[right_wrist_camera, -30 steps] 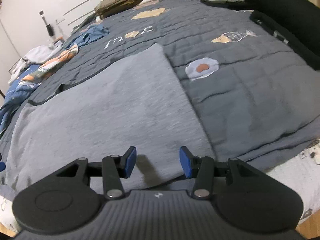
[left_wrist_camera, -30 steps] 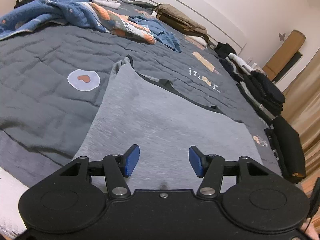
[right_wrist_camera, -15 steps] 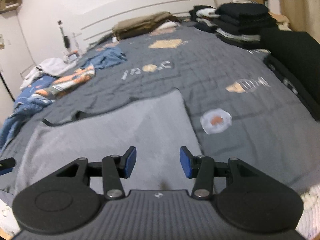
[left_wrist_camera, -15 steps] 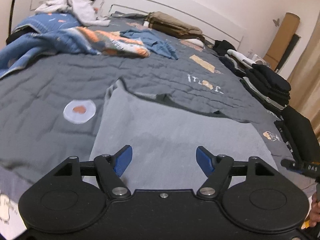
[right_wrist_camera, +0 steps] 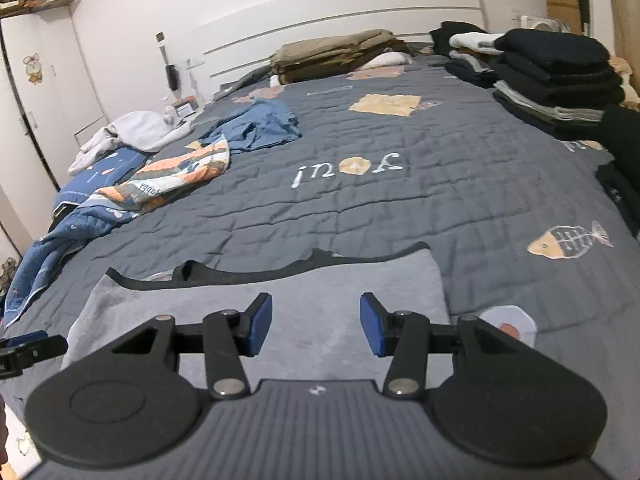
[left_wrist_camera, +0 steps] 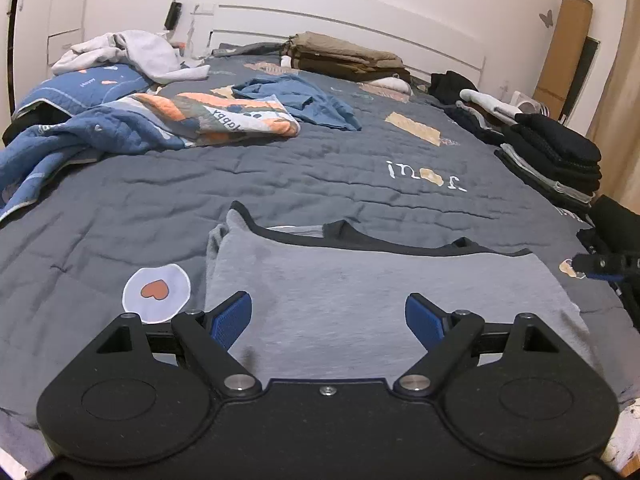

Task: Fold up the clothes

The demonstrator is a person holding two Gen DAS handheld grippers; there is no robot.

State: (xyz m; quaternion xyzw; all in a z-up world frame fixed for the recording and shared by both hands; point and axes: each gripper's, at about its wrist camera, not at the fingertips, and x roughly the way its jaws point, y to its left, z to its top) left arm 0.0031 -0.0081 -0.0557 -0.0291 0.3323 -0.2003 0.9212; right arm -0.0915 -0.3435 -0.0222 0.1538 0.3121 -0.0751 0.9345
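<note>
A grey garment with dark trim (left_wrist_camera: 360, 280) lies folded flat on the dark quilt, near the bed's front edge; it also shows in the right wrist view (right_wrist_camera: 320, 280). My left gripper (left_wrist_camera: 328, 322) is open and empty, held above the garment's near left part. My right gripper (right_wrist_camera: 316, 322) is open and empty above its near right part. The right gripper's tip shows at the right edge of the left wrist view (left_wrist_camera: 600, 264); the left gripper's tip shows at the left edge of the right wrist view (right_wrist_camera: 24, 350).
Unfolded blue and patterned clothes (left_wrist_camera: 160, 120) lie at the back left of the quilt (left_wrist_camera: 320, 176). Folded brown clothes (left_wrist_camera: 344, 58) sit by the headboard. Stacks of folded dark clothes (left_wrist_camera: 552, 156) line the right side.
Both grippers have lifted and tilted up, away from the garment, so more of the bed and wall shows. The left jaws have opened wider. The garment has not moved.
</note>
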